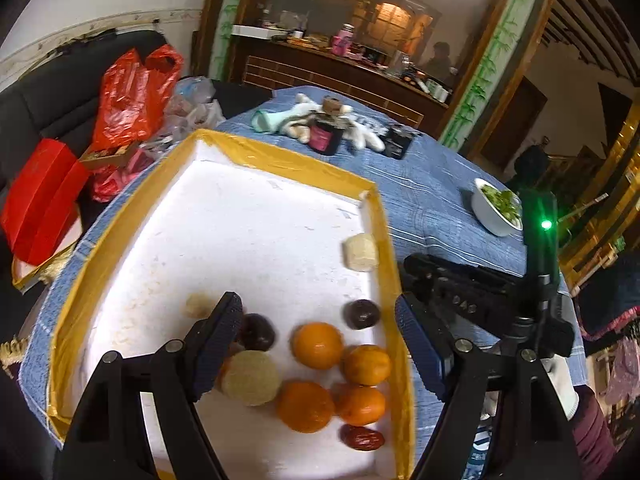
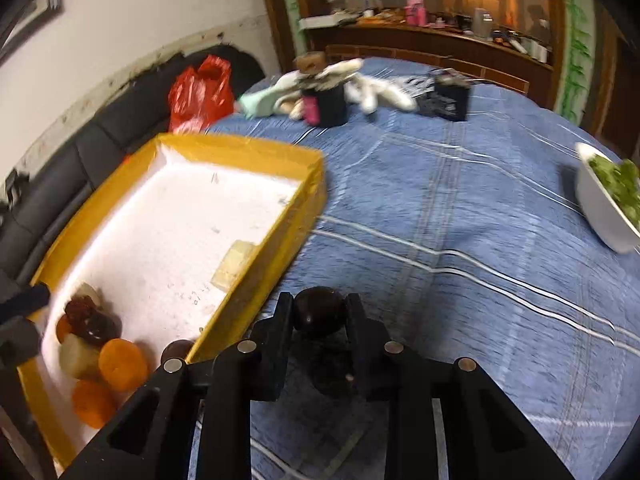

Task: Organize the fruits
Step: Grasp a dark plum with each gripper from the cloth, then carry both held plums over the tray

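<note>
The right tool (image 2: 319,312) is shut on a dark round fruit (image 2: 319,310), gripped between its two pads over the blue cloth of the bench (image 2: 460,240), just outside the tray's near right wall. No earlier view is given, so only the grip itself can be told. The tray (image 2: 308,188), white inside with a yellow rim, lies to the left of that tool and slightly ahead, its long axis running away from the camera toward the sofa side; the likely next move is a short carry leftward over the rim. The left tool (image 1: 320,316) hangs over the tray's near end with its jaws standing wide and nothing between them. Below it lie the oranges (image 1: 316,345), a pale round fruit (image 1: 250,378), other dark fruits (image 1: 362,314) and a red date (image 1: 362,438), bunched at the near end. Further in, one pale piece (image 1: 360,252) rests against the right wall. The right tool, holding the fruit, is the one placed to drop it. Beyond stand a bowl of greens (image 1: 496,208) and jars (image 1: 326,136).
</note>
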